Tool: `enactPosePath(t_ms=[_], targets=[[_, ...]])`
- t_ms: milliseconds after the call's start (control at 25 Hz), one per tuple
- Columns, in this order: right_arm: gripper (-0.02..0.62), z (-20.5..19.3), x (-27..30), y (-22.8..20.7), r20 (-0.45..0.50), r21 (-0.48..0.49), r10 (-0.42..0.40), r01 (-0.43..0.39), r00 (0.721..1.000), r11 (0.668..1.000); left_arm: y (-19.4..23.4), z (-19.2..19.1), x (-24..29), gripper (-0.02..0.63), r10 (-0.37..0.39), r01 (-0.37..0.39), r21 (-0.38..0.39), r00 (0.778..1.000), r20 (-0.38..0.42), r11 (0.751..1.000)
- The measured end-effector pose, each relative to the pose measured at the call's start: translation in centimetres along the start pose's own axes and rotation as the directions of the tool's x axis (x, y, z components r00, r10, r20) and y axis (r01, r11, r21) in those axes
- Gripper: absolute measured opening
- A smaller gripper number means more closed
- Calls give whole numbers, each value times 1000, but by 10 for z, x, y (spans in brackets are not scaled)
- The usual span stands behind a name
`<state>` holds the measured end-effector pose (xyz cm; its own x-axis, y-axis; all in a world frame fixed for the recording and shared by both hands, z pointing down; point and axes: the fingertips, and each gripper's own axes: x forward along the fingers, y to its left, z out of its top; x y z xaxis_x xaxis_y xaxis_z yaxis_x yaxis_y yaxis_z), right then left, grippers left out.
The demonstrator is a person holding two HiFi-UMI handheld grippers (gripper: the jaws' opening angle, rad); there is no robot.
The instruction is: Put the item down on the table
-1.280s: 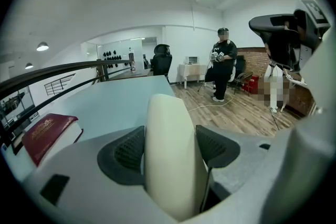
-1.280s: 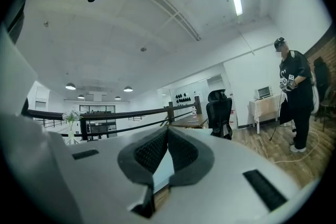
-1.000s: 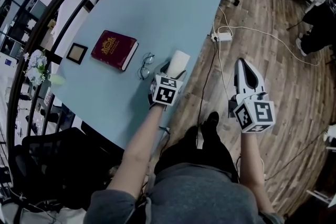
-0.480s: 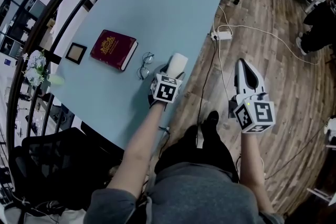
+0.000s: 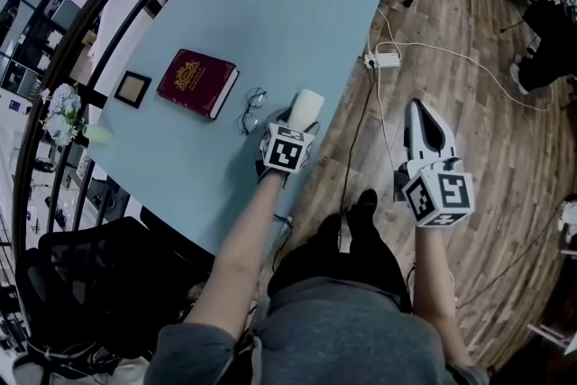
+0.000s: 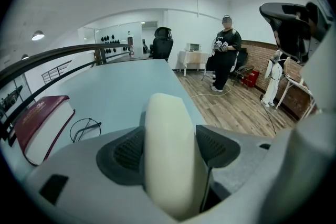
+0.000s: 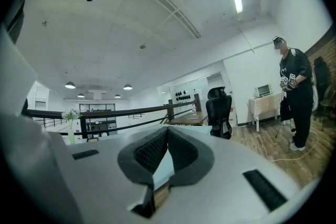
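My left gripper (image 5: pixel 297 116) (image 6: pixel 169 148) is shut on a cream-white oblong item (image 5: pixel 306 106) (image 6: pixel 167 155), which stands up between the two dark pads. It hovers over the near right edge of the light blue table (image 5: pixel 270 13) (image 6: pixel 121 86). Whether the item touches the tabletop cannot be told. My right gripper (image 5: pixel 424 129) (image 7: pixel 167 153) is shut with nothing in it, held out over the wooden floor to the right of the table.
On the table lie wire-rimmed glasses (image 5: pixel 251 111) (image 6: pixel 84 128), a maroon book (image 5: pixel 196 83) (image 6: pixel 39 120) and a small framed square (image 5: pixel 132 90). A power strip with cable (image 5: pixel 382 61) lies on the floor. A person (image 6: pixel 224 57) stands farther off. A black chair (image 5: pixel 99 275) stands at the near left.
The left gripper with the white item has crept slightly forward over the table edge. The right gripper has stayed where it was.
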<state>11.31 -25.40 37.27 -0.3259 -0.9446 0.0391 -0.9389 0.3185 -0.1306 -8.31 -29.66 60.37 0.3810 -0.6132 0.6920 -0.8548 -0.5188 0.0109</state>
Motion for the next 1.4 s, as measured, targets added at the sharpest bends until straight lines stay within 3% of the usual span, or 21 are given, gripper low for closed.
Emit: enactPosePath(t_ms=[920, 1400], targets=[[2, -1, -14, -2, 10, 18, -10, 10, 1000, 1000, 4, 1, -1, 316, 34, -34, -3, 999, 5, 999], [2, -2, -13, -4, 12, 24, -12, 12, 1000, 1000, 7, 48, -38, 313, 68, -60, -50, 979, 194, 997]])
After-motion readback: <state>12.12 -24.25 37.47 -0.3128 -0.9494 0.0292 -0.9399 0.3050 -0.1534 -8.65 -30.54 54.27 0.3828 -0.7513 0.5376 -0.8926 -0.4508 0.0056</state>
